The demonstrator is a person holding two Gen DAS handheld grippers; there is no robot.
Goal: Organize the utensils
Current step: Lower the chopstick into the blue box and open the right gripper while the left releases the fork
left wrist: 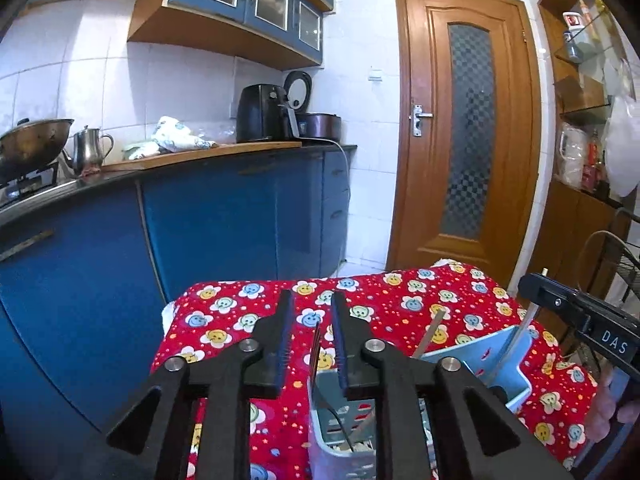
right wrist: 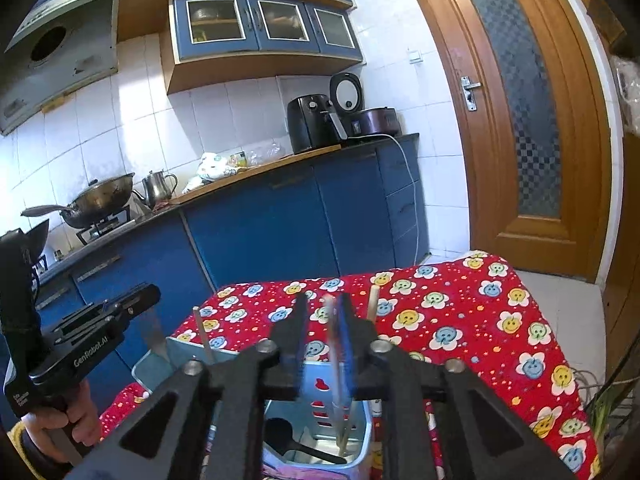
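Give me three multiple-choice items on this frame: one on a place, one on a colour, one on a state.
1. Where does the utensil holder stand?
A. on the kitchen counter
B. on the flowered tablecloth
C. on the floor

2. What colour is the holder?
A. light blue
B. green
C. black

3. The wooden door is:
A. wide open
B. shut
C. off its hinges

Key:
1 B, the red cloth shows beside and behind it.
2 A, its walls are pale blue.
3 B, the door sits flush in its frame.
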